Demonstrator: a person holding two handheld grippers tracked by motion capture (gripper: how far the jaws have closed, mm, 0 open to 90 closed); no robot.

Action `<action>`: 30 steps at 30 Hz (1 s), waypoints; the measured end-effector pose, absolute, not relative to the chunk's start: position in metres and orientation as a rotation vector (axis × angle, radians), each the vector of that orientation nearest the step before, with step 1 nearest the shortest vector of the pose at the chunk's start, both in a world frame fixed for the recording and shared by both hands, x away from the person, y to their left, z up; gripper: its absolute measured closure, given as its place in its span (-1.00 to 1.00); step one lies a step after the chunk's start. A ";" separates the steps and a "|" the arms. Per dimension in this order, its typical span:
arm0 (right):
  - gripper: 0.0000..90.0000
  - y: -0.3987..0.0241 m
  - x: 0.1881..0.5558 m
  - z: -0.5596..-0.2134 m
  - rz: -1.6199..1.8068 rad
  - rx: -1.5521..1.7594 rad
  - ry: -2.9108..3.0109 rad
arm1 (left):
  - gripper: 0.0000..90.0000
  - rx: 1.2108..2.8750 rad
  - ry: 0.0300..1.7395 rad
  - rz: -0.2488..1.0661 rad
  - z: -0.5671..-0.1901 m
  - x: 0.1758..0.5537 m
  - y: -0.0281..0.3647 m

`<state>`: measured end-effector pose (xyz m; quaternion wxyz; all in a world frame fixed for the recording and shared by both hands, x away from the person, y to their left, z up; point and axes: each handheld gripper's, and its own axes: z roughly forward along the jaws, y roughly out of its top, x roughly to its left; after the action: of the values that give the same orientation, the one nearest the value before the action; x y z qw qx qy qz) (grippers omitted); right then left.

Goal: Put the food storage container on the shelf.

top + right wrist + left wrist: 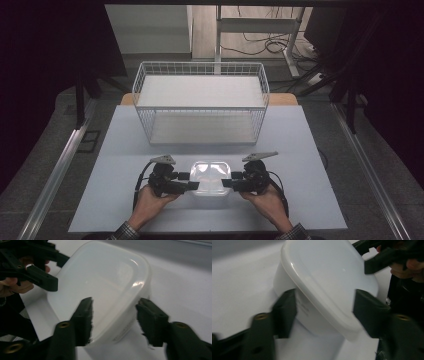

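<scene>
Item: white lidded plastic container [211, 178], standing at the near middle of the pale worktop [300, 150]. Left gripper [189, 181] at its left end, fingers [284, 312] spread, one finger on each side of a container corner, not clamped. Right gripper [229, 180] at its right end, fingers [83, 320] likewise parted astride the opposite corner. Behind, farther along the worktop: white wire basket [200, 102], upright, well apart from the container.
</scene>
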<state>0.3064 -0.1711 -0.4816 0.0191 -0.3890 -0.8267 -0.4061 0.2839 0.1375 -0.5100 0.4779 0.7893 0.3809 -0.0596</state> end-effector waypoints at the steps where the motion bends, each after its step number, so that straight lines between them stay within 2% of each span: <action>1: 0.21 -0.174 0.305 -0.481 -1.268 -1.216 -2.547 | 0.11 1.930 0.924 -0.132 -0.508 0.280 0.139; 4: 0.39 -0.182 0.300 -0.479 -1.283 -1.257 -2.468 | 0.30 1.937 0.926 -0.108 -0.505 0.273 0.139; 8: 0.49 -0.182 0.295 -0.475 -1.283 -1.296 -2.450 | 0.41 1.930 0.954 -0.080 -0.501 0.266 0.138; 9: 0.59 -0.182 0.289 -0.472 -1.301 -1.316 -2.467 | 0.54 1.923 0.958 -0.079 -0.500 0.265 0.139; 10: 0.59 -0.182 0.289 -0.472 -1.301 -1.316 -2.467 | 0.54 1.916 0.965 -0.075 -0.500 0.264 0.139; 11: 0.68 -0.184 0.285 -0.470 -1.327 -1.331 -2.464 | 0.65 1.910 0.973 -0.063 -0.500 0.263 0.140; 17: 0.71 -0.186 0.280 -0.472 -1.347 -1.350 -2.442 | 0.71 1.871 0.993 -0.076 -0.501 0.261 0.141; 18: 0.74 -0.185 0.278 -0.472 -1.352 -1.353 -2.464 | 0.78 1.869 0.996 -0.048 -0.500 0.260 0.141; 20: 0.74 -0.182 0.276 -0.472 -1.365 -1.343 -2.509 | 0.79 1.884 1.002 -0.017 -0.499 0.259 0.140; 30: 0.73 -0.179 0.281 -0.476 -1.430 -1.344 -2.502 | 0.79 1.851 1.036 -0.031 -0.502 0.261 0.143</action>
<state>0.2807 -0.1786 -0.4765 -0.0191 -0.4225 -0.7867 -0.4497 0.2612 0.1425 -0.5023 0.4883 0.7614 0.4263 -0.0128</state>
